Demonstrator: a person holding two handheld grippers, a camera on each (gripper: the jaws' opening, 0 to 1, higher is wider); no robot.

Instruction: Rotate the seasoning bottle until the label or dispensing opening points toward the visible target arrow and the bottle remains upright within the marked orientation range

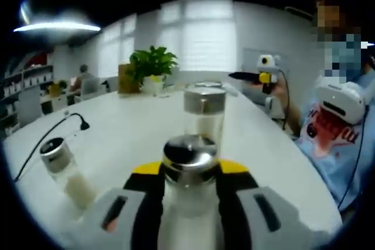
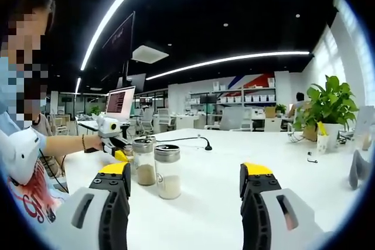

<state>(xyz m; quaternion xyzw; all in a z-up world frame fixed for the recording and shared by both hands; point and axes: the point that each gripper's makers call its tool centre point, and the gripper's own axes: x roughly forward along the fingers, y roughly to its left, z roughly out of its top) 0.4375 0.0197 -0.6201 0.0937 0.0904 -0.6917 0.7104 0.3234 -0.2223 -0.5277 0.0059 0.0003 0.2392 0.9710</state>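
Observation:
A clear seasoning bottle [image 1: 190,159] with a shiny metal cap and white contents stands upright between the yellow-tipped jaws of my left gripper [image 1: 191,171], which is shut on it. A taller steel-capped bottle [image 1: 204,115] stands just behind it. A third bottle [image 1: 61,168] stands off to the left. In the right gripper view, two capped bottles [image 2: 145,162] [image 2: 168,171] stand side by side on the white table [image 2: 222,174]. The left gripper [image 2: 114,136], held by a hand, sits against the leftmost one. My right gripper [image 2: 186,174] is open and holds nothing, well short of the bottles.
A black cable [image 1: 55,127] runs across the table's left side. A potted plant [image 1: 152,65] stands at the far end. A person wearing a headset [image 1: 343,100] sits at the right edge. A laptop screen [image 2: 120,102] stands behind the hand.

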